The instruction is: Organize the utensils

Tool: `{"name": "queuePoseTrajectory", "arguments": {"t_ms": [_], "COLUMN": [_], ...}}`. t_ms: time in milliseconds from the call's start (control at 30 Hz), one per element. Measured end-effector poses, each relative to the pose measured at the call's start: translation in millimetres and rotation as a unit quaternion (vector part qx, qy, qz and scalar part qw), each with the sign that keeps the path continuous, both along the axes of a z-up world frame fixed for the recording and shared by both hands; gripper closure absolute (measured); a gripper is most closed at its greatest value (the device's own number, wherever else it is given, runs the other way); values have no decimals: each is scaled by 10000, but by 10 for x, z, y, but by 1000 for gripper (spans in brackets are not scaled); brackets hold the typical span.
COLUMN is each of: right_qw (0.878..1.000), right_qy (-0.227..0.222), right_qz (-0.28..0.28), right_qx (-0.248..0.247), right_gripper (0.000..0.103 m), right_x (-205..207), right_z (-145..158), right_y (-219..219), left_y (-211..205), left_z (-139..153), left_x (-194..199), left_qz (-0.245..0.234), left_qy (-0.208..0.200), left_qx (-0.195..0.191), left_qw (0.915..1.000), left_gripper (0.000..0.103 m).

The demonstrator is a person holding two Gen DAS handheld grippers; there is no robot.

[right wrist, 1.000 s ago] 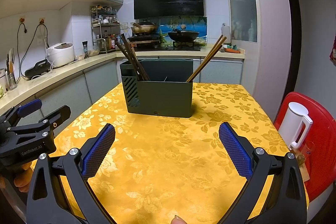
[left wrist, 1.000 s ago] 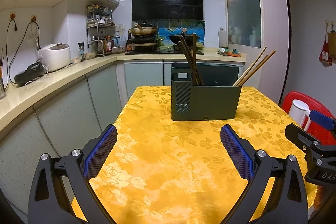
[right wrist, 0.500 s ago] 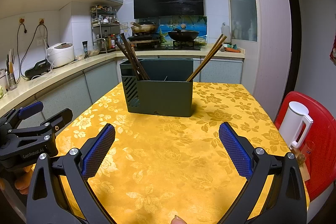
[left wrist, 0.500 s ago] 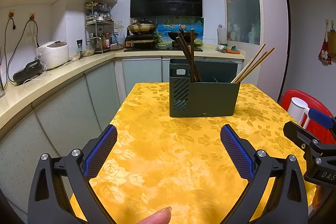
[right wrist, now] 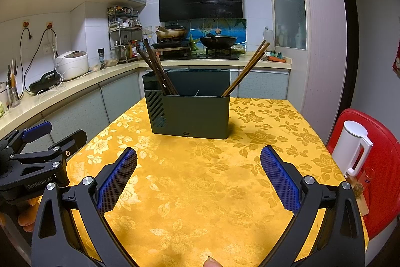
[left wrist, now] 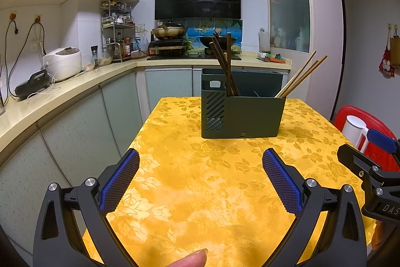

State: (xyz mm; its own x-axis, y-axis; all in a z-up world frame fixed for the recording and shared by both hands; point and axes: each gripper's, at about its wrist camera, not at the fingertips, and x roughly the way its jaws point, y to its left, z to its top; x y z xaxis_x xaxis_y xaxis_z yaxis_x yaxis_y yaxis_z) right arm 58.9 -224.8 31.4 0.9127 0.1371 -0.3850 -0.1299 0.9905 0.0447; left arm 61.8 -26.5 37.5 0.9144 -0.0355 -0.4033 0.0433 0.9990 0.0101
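Observation:
A dark green utensil holder (left wrist: 242,116) (right wrist: 191,114) stands on the yellow flowered tablecloth (left wrist: 200,192) (right wrist: 200,192). Dark brown chopsticks (left wrist: 223,66) (right wrist: 156,71) lean in its left compartment. Light wooden chopsticks (left wrist: 301,75) (right wrist: 247,68) lean out of its right end. My left gripper (left wrist: 200,182) is open and empty above the near part of the table, well short of the holder. My right gripper (right wrist: 198,179) is open and empty too, to the right of the left one.
A white kettle (right wrist: 351,149) stands on a red stool (right wrist: 382,167) beside the table's right edge. A kitchen counter (left wrist: 62,94) with a rice cooker (left wrist: 63,63) runs along the left. A stove with pans (left wrist: 172,33) is behind the table.
The left gripper has pulled back from the holder, which now looks smaller and farther. The right gripper has barely moved. Both stay open.

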Motion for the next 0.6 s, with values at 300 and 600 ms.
{"name": "queuePoseTrajectory", "arguments": {"t_ms": [300,600], "right_qw": [10000,10000], "right_qy": [1,12], "right_qz": [1,3], "right_qx": [1,-1], "right_gripper": [7,7], "right_x": [3,1], "right_z": [2,-6], "right_y": [0,-7], "left_y": [-21,-28], "left_z": [-9,-10], "left_x": [-9,-6], "left_qz": [-15,-12], "left_qy": [-53,-50], "left_qx": [28,45], "left_qw": [10000,10000], "left_gripper": [8,8]}}
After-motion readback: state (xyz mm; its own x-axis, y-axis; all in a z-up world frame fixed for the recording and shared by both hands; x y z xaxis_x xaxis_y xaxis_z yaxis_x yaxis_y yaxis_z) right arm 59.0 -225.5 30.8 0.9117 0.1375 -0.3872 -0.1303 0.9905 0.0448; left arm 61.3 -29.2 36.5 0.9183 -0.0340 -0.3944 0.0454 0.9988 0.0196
